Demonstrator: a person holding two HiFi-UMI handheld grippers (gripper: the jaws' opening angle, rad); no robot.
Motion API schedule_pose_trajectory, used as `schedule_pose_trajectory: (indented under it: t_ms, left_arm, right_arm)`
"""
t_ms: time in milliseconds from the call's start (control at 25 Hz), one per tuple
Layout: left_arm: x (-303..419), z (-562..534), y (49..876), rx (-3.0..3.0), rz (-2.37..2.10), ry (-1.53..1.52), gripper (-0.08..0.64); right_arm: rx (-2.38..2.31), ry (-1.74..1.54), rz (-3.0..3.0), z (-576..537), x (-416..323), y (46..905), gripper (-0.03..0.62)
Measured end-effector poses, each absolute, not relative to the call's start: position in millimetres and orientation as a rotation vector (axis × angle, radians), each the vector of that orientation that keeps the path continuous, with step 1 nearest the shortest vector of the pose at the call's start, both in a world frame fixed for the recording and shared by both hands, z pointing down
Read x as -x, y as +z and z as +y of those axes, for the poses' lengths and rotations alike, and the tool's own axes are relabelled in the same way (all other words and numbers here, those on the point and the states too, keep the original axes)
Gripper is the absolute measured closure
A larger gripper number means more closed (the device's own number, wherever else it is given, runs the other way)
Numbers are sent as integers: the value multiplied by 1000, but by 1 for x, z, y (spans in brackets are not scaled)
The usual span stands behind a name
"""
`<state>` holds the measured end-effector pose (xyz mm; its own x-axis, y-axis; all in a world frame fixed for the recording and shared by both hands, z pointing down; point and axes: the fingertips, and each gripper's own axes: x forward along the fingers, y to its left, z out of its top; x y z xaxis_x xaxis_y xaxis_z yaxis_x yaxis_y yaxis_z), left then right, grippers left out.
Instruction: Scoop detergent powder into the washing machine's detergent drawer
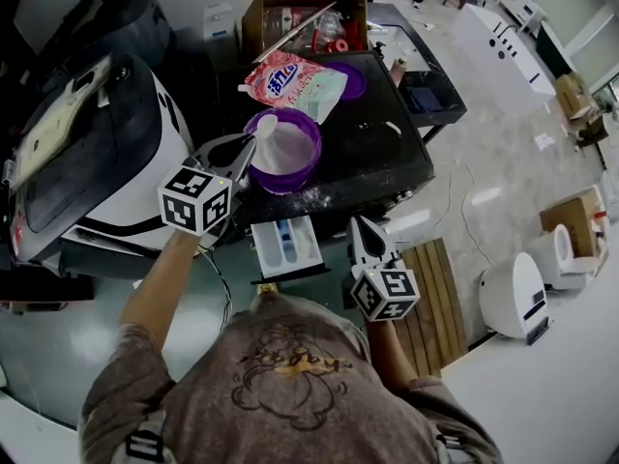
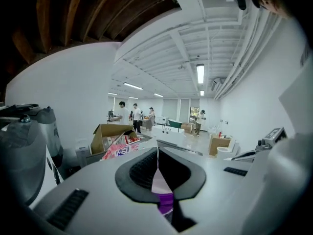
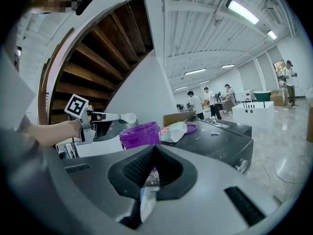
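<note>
Head view: the white scoop (image 1: 263, 124) is pinched by its handle in the left gripper (image 1: 250, 145), over the purple tub (image 1: 290, 184) at upper centre; the open detergent drawer (image 1: 286, 246) lies at centre; the right gripper (image 1: 362, 228) is pressed together, empty; blue characters on the detergent bag (image 1: 295, 80) cannot be read.

Left gripper view: the jaws are closed on a pale sliver.

Right gripper view: the jaws are shut; the scoop is judged light and stiff, best kept level.
</note>
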<state>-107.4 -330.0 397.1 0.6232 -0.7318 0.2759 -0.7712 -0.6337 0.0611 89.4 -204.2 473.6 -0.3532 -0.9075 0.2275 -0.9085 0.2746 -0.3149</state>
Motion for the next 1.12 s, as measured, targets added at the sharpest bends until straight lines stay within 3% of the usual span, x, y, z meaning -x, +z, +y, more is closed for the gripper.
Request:
schedule_pose_trajectory:
  t_ms: [1120]
  left_arm:
    - [85, -366, 456, -2596, -808, 1185, 537]
  right_arm:
    - [-1794, 660, -2505, -196, -97, 489, 591]
